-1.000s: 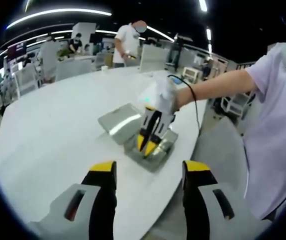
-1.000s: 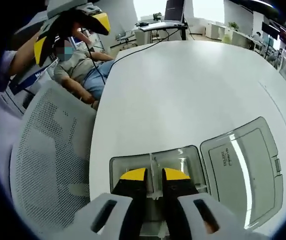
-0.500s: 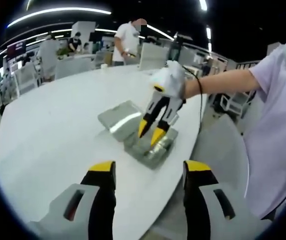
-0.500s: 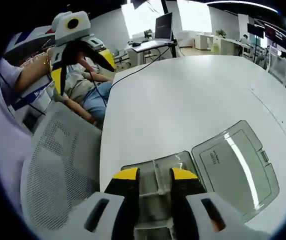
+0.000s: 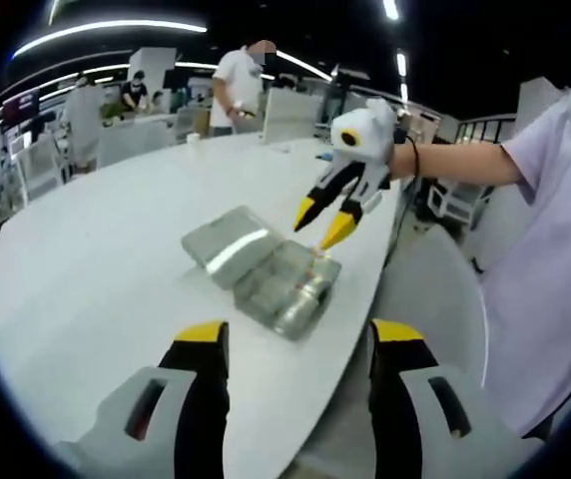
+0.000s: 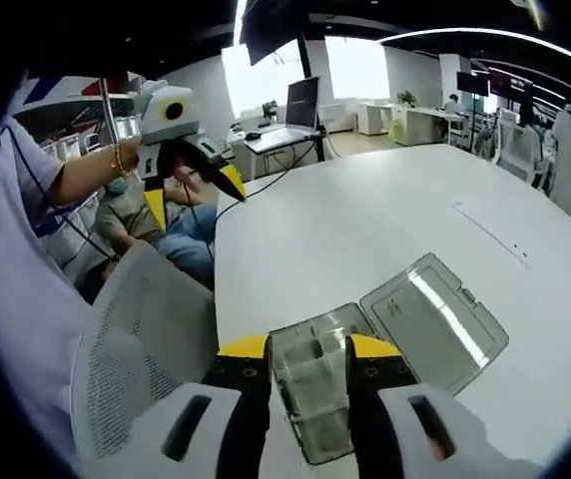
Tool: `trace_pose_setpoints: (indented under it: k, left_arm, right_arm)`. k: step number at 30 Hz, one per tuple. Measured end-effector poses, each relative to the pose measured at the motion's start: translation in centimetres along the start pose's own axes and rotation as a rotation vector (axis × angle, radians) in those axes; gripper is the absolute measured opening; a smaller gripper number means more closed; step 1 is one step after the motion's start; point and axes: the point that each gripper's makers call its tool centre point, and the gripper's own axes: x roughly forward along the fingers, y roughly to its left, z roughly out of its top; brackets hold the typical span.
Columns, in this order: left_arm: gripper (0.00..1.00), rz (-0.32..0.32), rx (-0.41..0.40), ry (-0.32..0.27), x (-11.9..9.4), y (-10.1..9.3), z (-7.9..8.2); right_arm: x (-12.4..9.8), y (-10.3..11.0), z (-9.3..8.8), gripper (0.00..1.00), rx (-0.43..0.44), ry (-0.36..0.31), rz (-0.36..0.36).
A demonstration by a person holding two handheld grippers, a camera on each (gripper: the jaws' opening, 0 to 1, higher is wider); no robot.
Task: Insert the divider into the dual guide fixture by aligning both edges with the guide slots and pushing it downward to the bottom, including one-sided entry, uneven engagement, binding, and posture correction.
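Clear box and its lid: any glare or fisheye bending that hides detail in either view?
Left gripper view: a bright streak of glare lies on the lid, and the table edge curves. Right gripper view: a glare band crosses the lid; the clear box stays readable.

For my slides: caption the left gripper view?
Right gripper hovers open above the clear box on the white table.

In the right gripper view the right claw (image 6: 308, 349) is covering the near corners of the clear fixture (image 6: 313, 384) — whether the divider is seated to the bottom is not readable. The print on the open lid (image 6: 435, 321) is too small to make out. In the left gripper view the worktop (image 5: 96, 259) is running off the lower edge.
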Motion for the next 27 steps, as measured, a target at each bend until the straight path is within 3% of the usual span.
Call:
trace_pose_setpoints:
  k: [5,17,27]
  left_arm:
    - [0.55,-0.017,0.018,-0.008,0.0,-0.6,0.2]
    - [0.55,-0.053,0.057,-0.042,-1.0,-1.2,0.8]
    - [0.55,-0.051,0.072,-0.056,-2.8,-0.8,0.2]
  right_arm:
    - [-3.0,0.4,0.1,0.26,0.022,-0.051,-0.074]
    - [-7.2,1.6,0.0,0.26,0.064,-0.108,-0.195]
    - [-9.0,0.8,-2.7,0.26,0.135,-0.103,-0.3]
